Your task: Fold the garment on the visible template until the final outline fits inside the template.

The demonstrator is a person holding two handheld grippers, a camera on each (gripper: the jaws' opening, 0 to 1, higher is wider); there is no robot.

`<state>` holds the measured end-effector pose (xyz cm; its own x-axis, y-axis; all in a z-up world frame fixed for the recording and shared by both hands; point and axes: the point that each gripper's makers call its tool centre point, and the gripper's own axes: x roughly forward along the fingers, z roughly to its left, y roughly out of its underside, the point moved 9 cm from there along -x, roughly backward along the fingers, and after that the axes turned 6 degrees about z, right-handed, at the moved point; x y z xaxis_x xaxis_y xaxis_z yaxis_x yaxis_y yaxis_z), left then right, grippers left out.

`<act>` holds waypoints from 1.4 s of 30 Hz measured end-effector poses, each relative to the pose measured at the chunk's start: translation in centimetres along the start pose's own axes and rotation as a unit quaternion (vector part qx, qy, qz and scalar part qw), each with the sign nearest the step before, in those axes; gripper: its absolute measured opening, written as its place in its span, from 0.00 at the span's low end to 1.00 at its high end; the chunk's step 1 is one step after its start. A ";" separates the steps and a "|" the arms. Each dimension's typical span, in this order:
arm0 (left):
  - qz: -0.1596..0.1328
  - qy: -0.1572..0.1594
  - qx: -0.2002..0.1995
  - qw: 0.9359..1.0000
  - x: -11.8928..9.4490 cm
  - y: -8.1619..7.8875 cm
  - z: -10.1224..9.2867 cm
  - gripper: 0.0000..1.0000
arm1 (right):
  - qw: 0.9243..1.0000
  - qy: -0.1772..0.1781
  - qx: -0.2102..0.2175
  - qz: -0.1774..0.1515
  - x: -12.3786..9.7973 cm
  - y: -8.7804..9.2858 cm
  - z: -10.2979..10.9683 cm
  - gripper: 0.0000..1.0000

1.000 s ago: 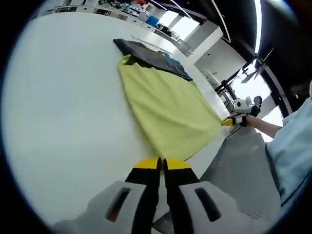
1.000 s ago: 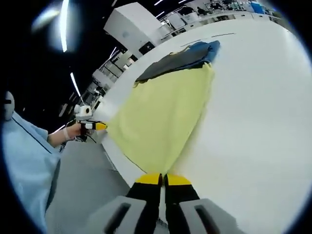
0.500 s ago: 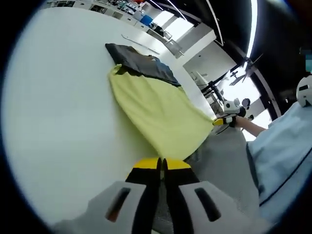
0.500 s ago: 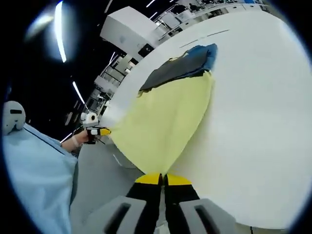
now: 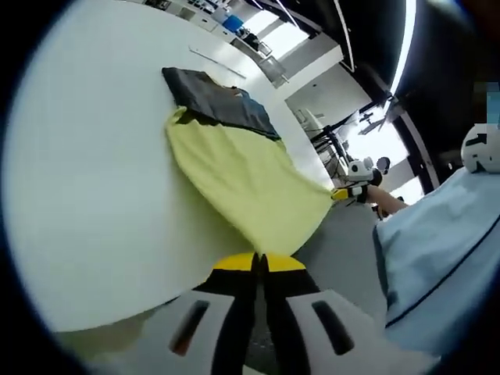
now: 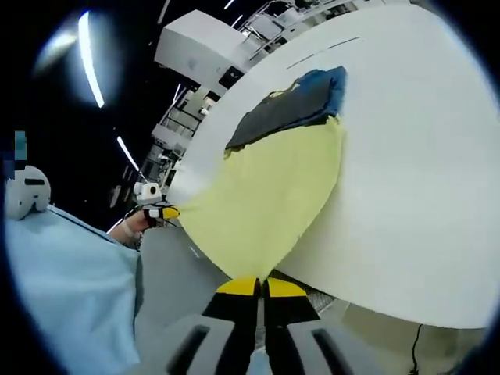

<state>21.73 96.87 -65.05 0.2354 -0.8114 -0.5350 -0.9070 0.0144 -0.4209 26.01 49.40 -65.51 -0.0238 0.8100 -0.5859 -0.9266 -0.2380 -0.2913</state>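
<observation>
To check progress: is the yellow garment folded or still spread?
Spread: the yellow garment stretches in one layer from the dark cloth past the table edge, both grippers holding corners.

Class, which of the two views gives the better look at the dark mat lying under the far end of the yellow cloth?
The right gripper view: the dark mat appears with its blue edge showing beyond the yellow cloth. In the left gripper view the mat is also clear, but reads mostly dark grey, with very little blue.

Both cams off table edge [image 5: 94, 258], facing in over yellow garment [image 6: 266, 203]; shared: garment, table.
</observation>
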 end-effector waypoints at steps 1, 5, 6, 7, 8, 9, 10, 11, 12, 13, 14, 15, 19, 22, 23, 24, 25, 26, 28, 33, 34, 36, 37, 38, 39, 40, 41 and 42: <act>-0.005 0.004 -0.002 1.000 -0.1 -0.3 -0.1 0.00 | 1.000 -0.011 0.005 -0.015 -0.2 -0.6 0.3 0.00; -0.046 0.023 -0.004 0.999 -0.5 -2.7 -0.3 0.00 | 0.996 -0.040 0.015 -0.074 -1.1 -3.1 1.3 0.00; -0.054 0.022 -0.005 0.998 -0.6 -3.4 -0.3 0.00 | 0.995 -0.043 0.016 -0.089 -1.3 -3.8 1.5 0.00; -0.062 0.024 -0.003 0.998 -0.6 -4.0 -0.3 0.00 | 0.993 -0.051 0.019 -0.105 -1.5 -4.7 1.7 0.00; -0.071 0.026 0.001 0.997 -0.7 -4.7 -0.3 0.00 | 0.992 -0.056 0.017 -0.115 -1.5 -5.4 1.8 0.00; -0.085 0.025 -0.002 0.996 -0.7 -5.8 0.0 0.00 | 0.991 -0.059 0.014 -0.122 -1.6 -6.1 1.7 0.00; -0.094 0.029 -0.004 0.995 -0.7 -6.5 0.0 0.00 | 0.990 -0.056 0.014 -0.126 -1.5 -6.9 1.5 0.00; -0.106 0.032 -0.003 0.994 -0.7 -7.7 0.2 0.00 | 0.990 -0.054 0.016 -0.130 -1.5 -7.6 1.2 0.00; -0.117 0.029 -0.007 0.993 -0.6 -8.5 0.4 0.00 | 0.989 -0.053 0.014 -0.137 -1.4 -8.6 1.1 0.00; -0.131 0.025 -0.008 0.991 -0.5 -9.7 0.7 0.00 | 0.988 -0.051 0.012 -0.145 -1.3 -9.4 0.9 0.00; -0.147 0.021 -0.008 0.989 -0.4 -10.7 0.9 0.00 | 0.987 -0.050 0.009 -0.154 -1.4 -10.3 0.6 0.00; -0.161 0.021 -0.010 0.987 -0.3 -11.8 1.2 0.00 | 0.985 -0.052 0.008 -0.164 -1.4 -11.2 0.6 0.00; -0.195 0.006 -0.012 0.981 0.5 -15.2 2.1 0.00 | 0.975 -0.066 0.009 -0.212 -1.7 -15.7 -0.1 0.00; -0.210 -0.003 -0.012 0.978 1.2 -17.5 3.2 0.00 | 0.971 -0.060 0.019 -0.229 -1.7 -18.5 -1.2 0.00; -0.216 -0.007 -0.018 0.976 1.4 -18.1 3.6 0.00 | 0.971 -0.053 0.016 -0.232 -1.6 -19.5 -1.7 0.00; -0.223 -0.010 -0.022 0.975 1.6 -19.0 4.1 0.00 | 0.971 -0.045 0.009 -0.233 -1.5 -20.2 -2.0 0.00; -0.229 -0.018 -0.028 0.973 1.8 -19.5 4.4 0.00 | 0.972 -0.041 0.009 -0.233 -1.3 -21.0 -2.4 0.00; -0.228 -0.024 -0.031 0.973 2.0 -20.2 4.7 0.00 | 0.972 -0.036 0.008 -0.233 -1.3 -21.5 -2.6 0.00; -0.231 -0.025 -0.024 0.972 2.3 -21.3 5.2 0.00 | 0.972 -0.030 0.005 -0.233 -1.1 -22.5 -3.2 0.00; -0.232 -0.035 -0.023 0.972 2.8 -23.2 6.4 0.00 | 0.972 -0.012 0.010 -0.233 -0.9 -24.0 -4.7 0.00; -0.232 -0.035 -0.024 0.972 2.9 -23.5 6.6 0.00 | 0.972 -0.009 0.017 -0.235 -0.9 -24.4 -5.1 0.00; -0.232 -0.039 -0.025 0.972 3.2 -24.0 7.2 0.00 | 0.971 -0.006 0.018 -0.237 -0.8 -24.7 -5.6 0.00; -0.231 -0.044 -0.028 0.972 3.5 -24.2 7.5 0.00 | 0.971 -0.004 0.021 -0.238 -0.7 -24.9 -5.9 0.00; -0.232 -0.048 -0.033 0.971 3.6 -24.3 7.8 0.00 | 0.970 -0.002 0.024 -0.241 -0.5 -25.2 -6.1 0.00; -0.234 -0.047 -0.032 0.971 3.8 -24.5 8.1 0.00 | 0.969 0.000 0.029 -0.245 -0.4 -25.4 -6.4 0.00; -0.239 -0.049 -0.035 0.969 4.0 -24.7 8.5 0.00 | 0.968 -0.002 0.035 -0.249 -0.1 -25.7 -6.7 0.00; -0.242 -0.055 -0.040 0.968 4.2 -24.9 8.8 0.00 | 0.968 -0.002 0.035 -0.250 0.0 -25.9 -6.9 0.00; -0.243 -0.060 -0.046 0.967 4.5 -25.0 9.4 0.00 | 0.967 0.001 0.040 -0.252 0.2 -26.5 -7.5 0.00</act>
<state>48.78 98.32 -63.78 0.6750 -0.6362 -0.3736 -0.7055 -0.4085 -0.5792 53.40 51.83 -63.57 0.4384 0.8117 -0.3859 -0.8463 0.2283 -0.4813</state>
